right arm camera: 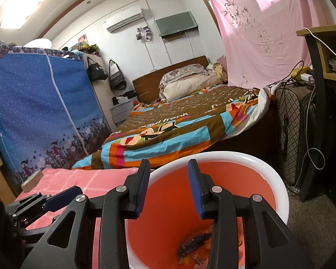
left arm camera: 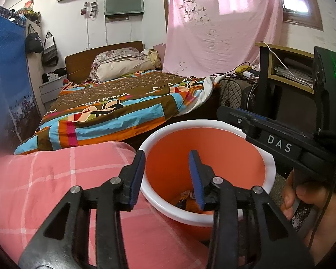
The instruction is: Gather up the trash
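An orange waste bin with a white rim [left arm camera: 270, 170] stands beside a pink checked cloth surface [left arm camera: 44, 179]; it also shows in the right wrist view [right arm camera: 280, 192]. Wrappers and scraps of trash [right arm camera: 194, 244] lie at its bottom, partly visible in the left wrist view [left arm camera: 186, 197]. My left gripper [left arm camera: 166, 177] is open and empty, straddling the bin's near-left rim. My right gripper [right arm camera: 168, 188] is open and empty above the bin's mouth. The right gripper's body [left arm camera: 280, 143] crosses over the bin's right side. The left gripper's blue finger [right arm camera: 62, 196] shows at left.
A bed with a colourful quilt [left arm camera: 114, 112] lies behind the bin. A blue fabric wardrobe [right arm camera: 38, 112] stands at left, a pink curtain [left arm camera: 219, 29] at back. A dark suitcase [right arm camera: 295, 134], a desk [left arm camera: 286, 67] and cables are at right. A small wooden block [right arm camera: 32, 180] lies on the pink cloth.
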`<state>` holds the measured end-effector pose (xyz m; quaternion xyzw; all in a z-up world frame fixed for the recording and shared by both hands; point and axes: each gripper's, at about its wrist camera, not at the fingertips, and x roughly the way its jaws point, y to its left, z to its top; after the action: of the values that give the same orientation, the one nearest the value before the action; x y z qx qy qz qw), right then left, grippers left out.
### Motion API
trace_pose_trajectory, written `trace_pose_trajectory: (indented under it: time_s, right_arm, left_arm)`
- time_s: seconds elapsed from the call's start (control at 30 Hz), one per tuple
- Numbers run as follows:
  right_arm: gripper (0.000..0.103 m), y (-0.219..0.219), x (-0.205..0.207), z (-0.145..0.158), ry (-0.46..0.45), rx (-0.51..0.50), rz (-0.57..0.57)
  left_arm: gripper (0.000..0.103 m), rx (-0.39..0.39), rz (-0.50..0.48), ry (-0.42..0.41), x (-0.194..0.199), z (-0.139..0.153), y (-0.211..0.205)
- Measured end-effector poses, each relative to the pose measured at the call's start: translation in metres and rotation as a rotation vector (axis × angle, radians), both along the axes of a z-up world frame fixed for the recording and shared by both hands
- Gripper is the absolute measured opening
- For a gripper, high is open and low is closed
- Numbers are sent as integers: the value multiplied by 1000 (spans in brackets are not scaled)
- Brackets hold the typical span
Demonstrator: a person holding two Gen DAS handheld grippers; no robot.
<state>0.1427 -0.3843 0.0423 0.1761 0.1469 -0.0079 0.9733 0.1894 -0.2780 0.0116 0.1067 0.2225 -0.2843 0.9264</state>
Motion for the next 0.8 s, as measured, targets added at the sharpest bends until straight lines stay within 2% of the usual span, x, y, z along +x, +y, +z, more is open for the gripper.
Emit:
trace_pose_trajectory:
  time_s: [0.37,0.7,0.73,0.8]
  right_arm:
    - [38,0,1,-1,2,-1,3]
    - [45,10,5,-5,12,-17,13]
    - [46,10,6,-4,13,-16,12]
    - [56,11,6,-5,19,-16,4]
  left_arm:
    - [50,-7,36,-8,3,5,14]
    - [62,-16,91,-8,8,10,34]
    - [64,-18,101,-6,9,11,37]
    - [68,-25,117,-2,11,11,42]
